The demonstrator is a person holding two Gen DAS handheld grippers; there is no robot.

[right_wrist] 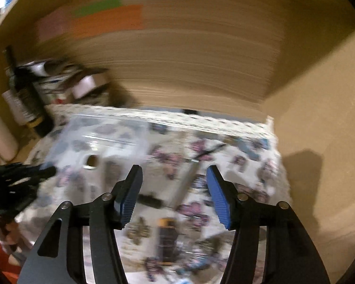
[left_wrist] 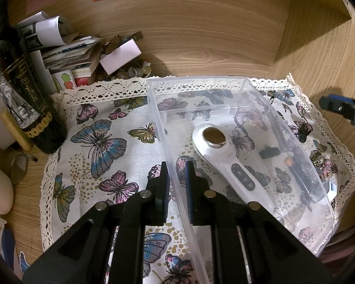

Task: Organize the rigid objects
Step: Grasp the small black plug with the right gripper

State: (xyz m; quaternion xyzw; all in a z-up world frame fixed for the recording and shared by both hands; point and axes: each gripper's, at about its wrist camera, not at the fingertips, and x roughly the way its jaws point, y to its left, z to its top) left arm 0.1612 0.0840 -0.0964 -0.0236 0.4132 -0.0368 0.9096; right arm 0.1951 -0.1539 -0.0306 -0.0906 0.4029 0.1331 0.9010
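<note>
Left wrist view: the left gripper [left_wrist: 177,168] straddles the near-left wall of the clear plastic bin [left_wrist: 319,184], its jaws narrowed to a small gap with the wall between them, and whether the pads press the wall cannot be told. That bin rests on the butterfly-print cloth [left_wrist: 99,146] and contains a white handheld device [left_wrist: 227,158] with a round metal head, a small black piece [left_wrist: 269,152] beside it, and dark items along the right wall. Right wrist view, heavily blurred: the right gripper [right_wrist: 175,196] hangs wide open and empty above the cloth, right of the bin.
</note>
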